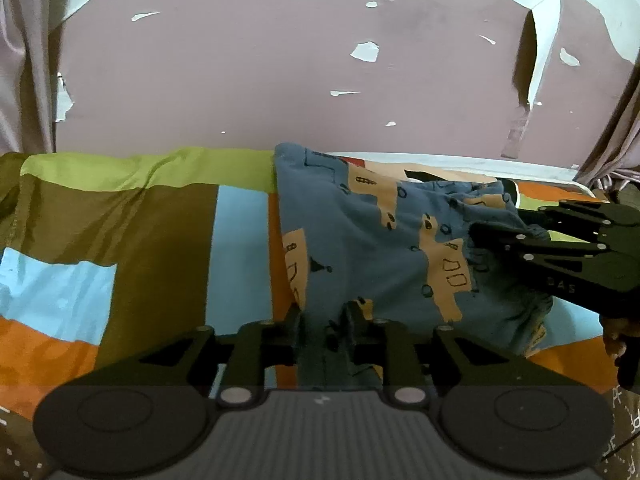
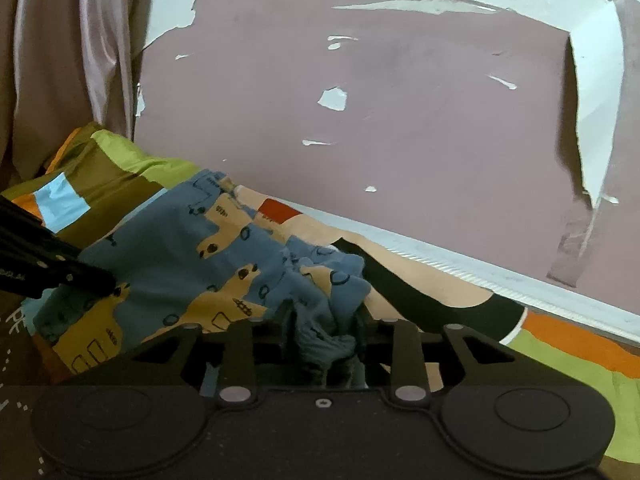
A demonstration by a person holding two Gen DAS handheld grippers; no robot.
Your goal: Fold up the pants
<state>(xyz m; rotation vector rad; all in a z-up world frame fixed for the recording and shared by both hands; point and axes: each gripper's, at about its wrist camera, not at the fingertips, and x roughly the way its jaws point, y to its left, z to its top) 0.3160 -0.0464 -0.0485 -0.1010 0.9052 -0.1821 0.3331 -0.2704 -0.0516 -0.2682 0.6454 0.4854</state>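
Nearest, the left hand-held gripper [image 1: 324, 330] and right hand-held gripper [image 2: 324, 330] each pinch a bunched edge of the blue patterned pants [image 1: 360, 232] lying on the patchwork bed cover [image 1: 160, 216]; release should probably wait until the fold lies flat.

Home bedroom, patchwork bedsheet [image 1: 160, 216], peeling wall [image 1: 280, 60]

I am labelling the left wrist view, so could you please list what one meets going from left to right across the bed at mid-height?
Patchwork bedsheet → blue patterned pants → right gripper, reaching in from the right edge onto the pants.
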